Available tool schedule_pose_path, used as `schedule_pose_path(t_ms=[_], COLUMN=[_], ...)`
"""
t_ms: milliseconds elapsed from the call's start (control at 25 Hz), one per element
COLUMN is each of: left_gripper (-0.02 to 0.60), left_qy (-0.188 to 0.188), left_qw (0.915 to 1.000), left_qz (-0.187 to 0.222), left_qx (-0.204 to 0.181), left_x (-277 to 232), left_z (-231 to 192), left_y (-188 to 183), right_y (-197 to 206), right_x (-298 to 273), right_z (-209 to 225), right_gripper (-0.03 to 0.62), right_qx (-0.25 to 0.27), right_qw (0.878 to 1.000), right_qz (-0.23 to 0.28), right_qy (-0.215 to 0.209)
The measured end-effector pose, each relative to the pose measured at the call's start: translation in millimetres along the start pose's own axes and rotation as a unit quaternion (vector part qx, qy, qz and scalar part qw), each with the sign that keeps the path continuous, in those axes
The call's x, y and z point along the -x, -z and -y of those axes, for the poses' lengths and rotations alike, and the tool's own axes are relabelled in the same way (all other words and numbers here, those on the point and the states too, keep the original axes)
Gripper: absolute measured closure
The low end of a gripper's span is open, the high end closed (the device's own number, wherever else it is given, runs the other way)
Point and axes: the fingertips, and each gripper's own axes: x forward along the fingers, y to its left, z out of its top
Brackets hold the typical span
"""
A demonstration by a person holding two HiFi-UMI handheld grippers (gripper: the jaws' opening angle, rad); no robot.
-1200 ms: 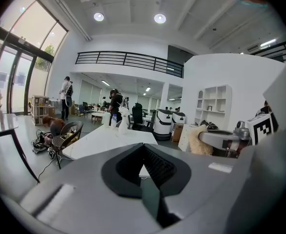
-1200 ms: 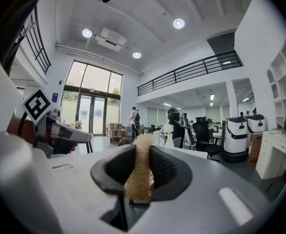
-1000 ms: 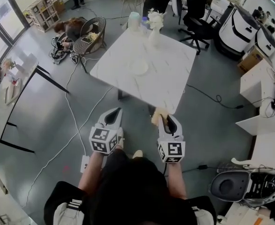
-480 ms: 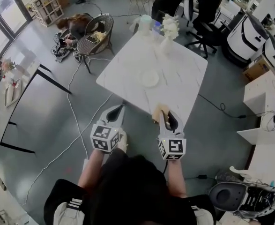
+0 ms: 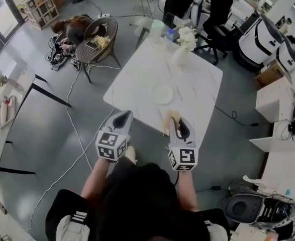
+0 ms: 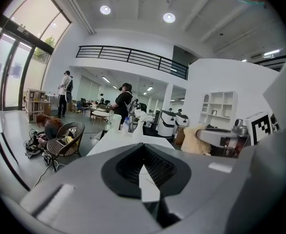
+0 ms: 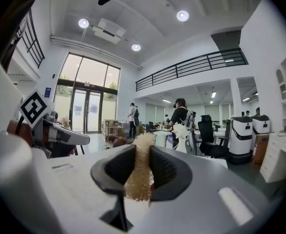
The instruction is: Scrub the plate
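A small white plate (image 5: 163, 94) lies on the white marble table (image 5: 137, 79), toward its near side. My right gripper (image 5: 173, 120) hangs over the table's near corner, shut on a tan sponge (image 5: 171, 119); in the right gripper view the sponge (image 7: 140, 172) stands up between the jaws of the right gripper (image 7: 142, 152). My left gripper (image 5: 123, 118) is just short of the table's near edge, shut and empty. In the left gripper view the left gripper (image 6: 142, 152) shows its jaws closed together, with the table (image 6: 111, 143) ahead.
A white vase of flowers (image 5: 182, 49) and a pale cup (image 5: 157, 28) stand at the table's far side. A wicker chair (image 5: 98, 36) and a crouching person (image 5: 69, 31) are at the far left, with cables (image 5: 72, 119) on the floor. Office chair (image 5: 217, 14) and white machines (image 5: 268, 39) stand at the right.
Both grippers have advanced toward the table, which with its plate now lies closer in the head view. The right gripper's tips now reach over the near corner. The sponge stays gripped.
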Motion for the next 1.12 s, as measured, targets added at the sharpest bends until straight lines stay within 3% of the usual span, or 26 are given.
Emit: schedule_pose_path(t_ms=[640, 880, 1120], left_gripper=[0.575, 0.575, 0.575], left_qy=[0.082, 0.086, 0.071], left_qw=[0.9963, 0.9957, 0.9962], left_qz=[-0.027, -0.034, -0.049], left_qx=[-0.004, -0.003, 0.005], left_x=[-71, -106, -154], left_z=[-21, -21, -25], left_y=[-1, 0, -3], right_y=[7, 16, 16], right_x=[-39, -63, -108], right_z=[21, 45, 77], right_gripper=[0.503, 0.503, 0.503], right_qx=[-0.007, -0.012, -0.010], right_qw=[0.997, 0.997, 0.998], right_qz=[-0.018, -0.023, -0.030], right_qy=[0.074, 0.074, 0.047])
